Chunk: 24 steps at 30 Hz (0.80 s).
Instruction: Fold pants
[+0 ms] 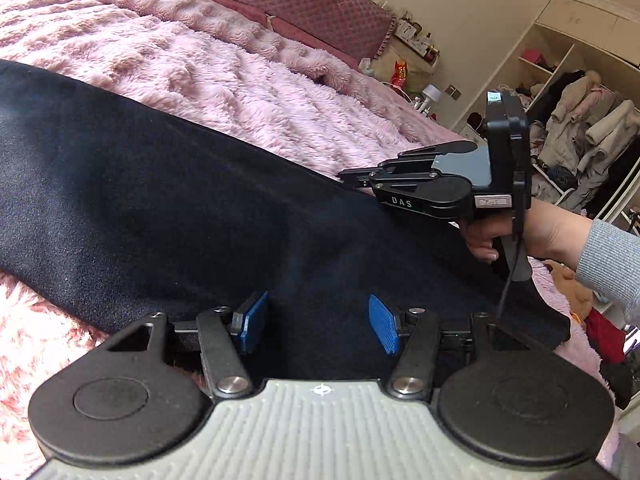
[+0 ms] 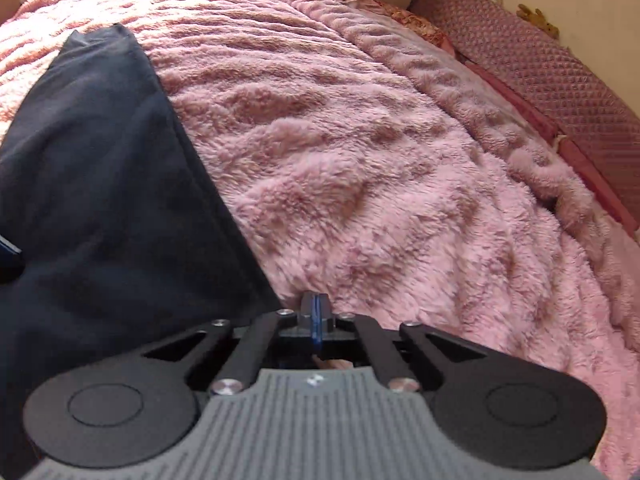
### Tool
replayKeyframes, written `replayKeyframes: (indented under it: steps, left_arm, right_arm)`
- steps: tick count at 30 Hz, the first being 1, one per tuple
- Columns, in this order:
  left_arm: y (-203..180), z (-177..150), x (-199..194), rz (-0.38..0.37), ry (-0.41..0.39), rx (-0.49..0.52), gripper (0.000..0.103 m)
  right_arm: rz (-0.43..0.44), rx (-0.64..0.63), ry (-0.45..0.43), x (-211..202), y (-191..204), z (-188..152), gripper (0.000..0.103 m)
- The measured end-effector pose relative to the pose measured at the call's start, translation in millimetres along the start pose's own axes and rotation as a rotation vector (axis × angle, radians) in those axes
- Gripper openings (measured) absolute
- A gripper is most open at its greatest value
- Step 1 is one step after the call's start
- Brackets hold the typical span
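Observation:
Dark navy pants lie flat and long across a pink fluffy bed; they also show in the right wrist view at the left. My left gripper is open, its blue pads spread just above the near part of the pants, holding nothing. My right gripper is shut, its blue pads pressed together with nothing visible between them, beside the pants' right edge over the blanket. In the left wrist view the right gripper hovers over the far edge of the pants, held by a hand in a grey sleeve.
The pink fluffy blanket covers the bed. A quilted mauve headboard runs along the far right. An open wardrobe with hanging coats and a cluttered nightstand stand beyond the bed.

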<state>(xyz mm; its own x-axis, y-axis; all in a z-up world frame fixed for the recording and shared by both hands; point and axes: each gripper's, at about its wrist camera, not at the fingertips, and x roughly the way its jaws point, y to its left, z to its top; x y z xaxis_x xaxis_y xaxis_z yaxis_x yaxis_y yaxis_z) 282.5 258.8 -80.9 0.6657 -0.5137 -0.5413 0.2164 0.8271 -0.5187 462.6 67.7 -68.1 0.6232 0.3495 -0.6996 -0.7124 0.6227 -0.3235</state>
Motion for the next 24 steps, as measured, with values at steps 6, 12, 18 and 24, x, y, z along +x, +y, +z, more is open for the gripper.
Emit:
replayKeyframes:
  steps: [6,12,18,24]
  left_arm:
    - [10.5,2.5,-0.8,-0.040,0.014,-0.048,0.066]
    - [12.1,7.4,-3.3,-0.042,-0.009,-0.071,0.066]
    - [39.2,16.9,-46.9,-0.018,-0.123,-0.187,0.067]
    - [136.5,10.2,-126.3,0.025,-0.334,-0.495,0.068]
  right_arm:
    - [-0.201,0.231,-0.107,-34.7,-34.6,-13.4,0.000]
    - [-0.301,0.622,-0.169,-139.6,-40.7,-64.3,0.030]
    - [-0.304,0.775,-0.122,-211.5,45.2,-127.2,0.042]
    - [-0.131,1.115,-0.182,-243.5,102.5,-182.7,0.048]
